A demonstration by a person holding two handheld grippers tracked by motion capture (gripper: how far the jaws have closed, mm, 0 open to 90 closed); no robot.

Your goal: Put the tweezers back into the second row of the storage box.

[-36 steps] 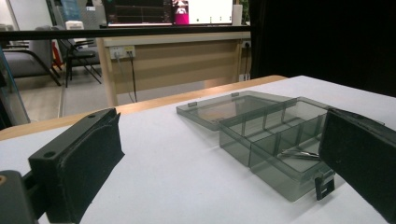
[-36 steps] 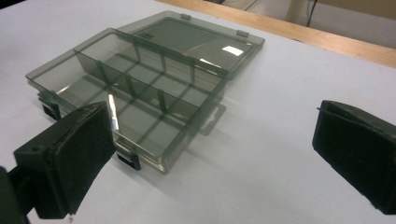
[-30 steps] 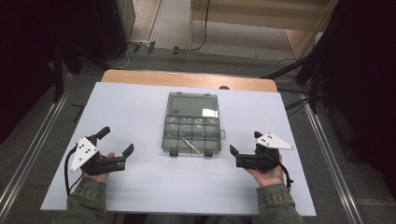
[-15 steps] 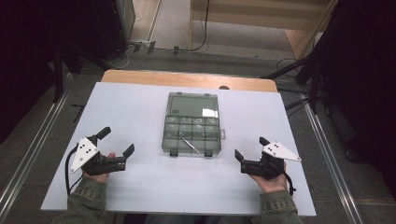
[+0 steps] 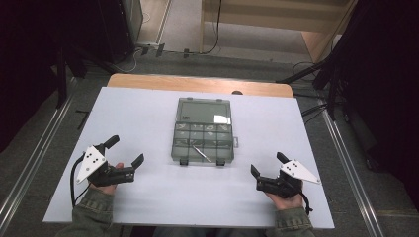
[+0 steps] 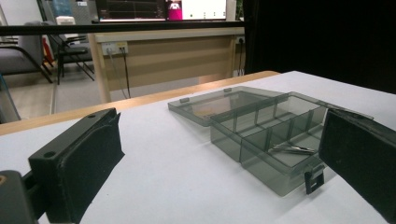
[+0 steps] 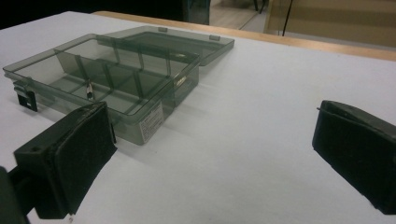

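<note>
A smoky clear compartment box [image 5: 203,137] lies in the middle of the white table [image 5: 148,113], its lid folded open toward the far side. A thin metal piece [image 5: 201,153] rests in a front compartment, also seen as a silvery piece [image 6: 292,149] and a small piece [image 7: 88,88]. My left gripper [image 5: 125,150] rests open near the front left, empty, with the box [image 6: 261,135] ahead to its right. My right gripper [image 5: 268,164] rests open near the front right, empty, with the box [image 7: 112,79] ahead to its left.
The box's black latches [image 5: 184,161] face the near edge. A wooden strip [image 5: 197,85] borders the table's far edge. Metal rails [image 5: 346,163] run along both sides on the floor. A desk and chairs [image 6: 60,46] stand beyond the table.
My right gripper has drawn back toward the near edge and slightly right. The left gripper and the box have stayed put.
</note>
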